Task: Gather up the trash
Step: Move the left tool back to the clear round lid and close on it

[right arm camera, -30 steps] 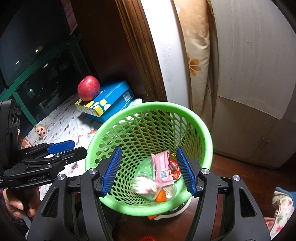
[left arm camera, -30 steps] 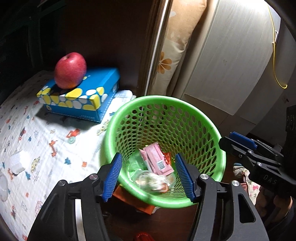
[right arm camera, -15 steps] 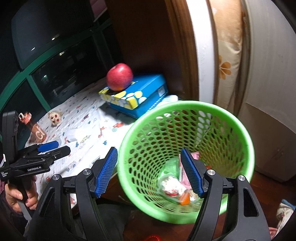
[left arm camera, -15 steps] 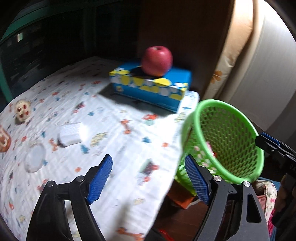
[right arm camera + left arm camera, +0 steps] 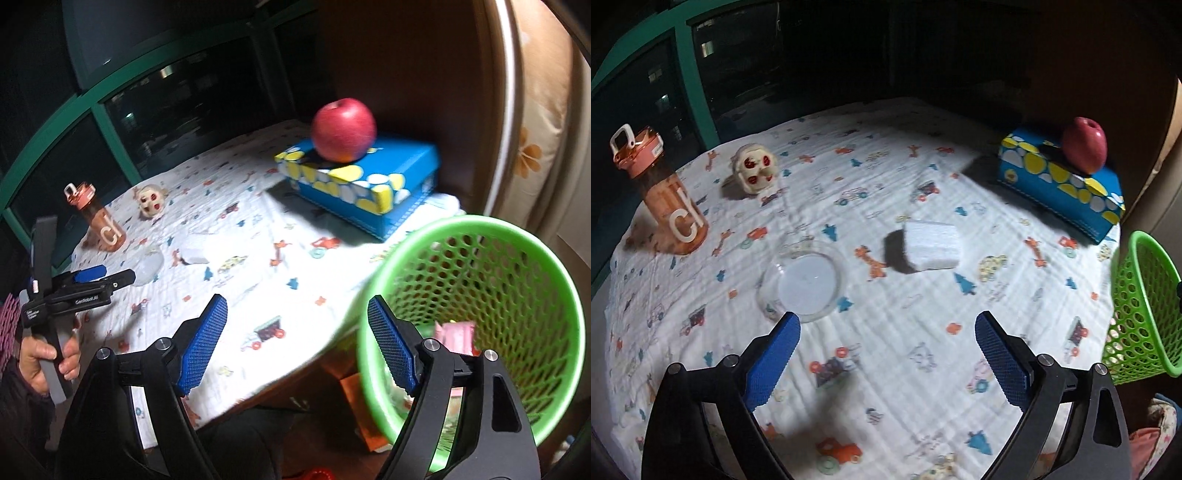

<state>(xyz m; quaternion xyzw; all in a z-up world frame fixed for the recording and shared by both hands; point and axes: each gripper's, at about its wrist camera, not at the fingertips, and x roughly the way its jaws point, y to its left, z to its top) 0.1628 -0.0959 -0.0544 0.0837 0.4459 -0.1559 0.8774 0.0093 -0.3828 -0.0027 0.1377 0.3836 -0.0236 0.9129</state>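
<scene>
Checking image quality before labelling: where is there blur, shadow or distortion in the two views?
Left wrist: fisheye bends the cloth's edges; white block casts a hard shadow leftward; mild blur. Right wrist: green basket rim and apple smeared; window dark.

Patterned cloth (image 5: pixel 905 369) carries bottle (image 5: pixel 668 199), clear lid (image 5: pixel 803 282), white block (image 5: pixel 932 245), possibly foam.

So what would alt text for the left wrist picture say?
Left gripper, jaws opening and empty, over a patterned tablecloth holding a white foam block, clear lid, orange bottle and an apple atop a blue box; green basket at right.
</scene>
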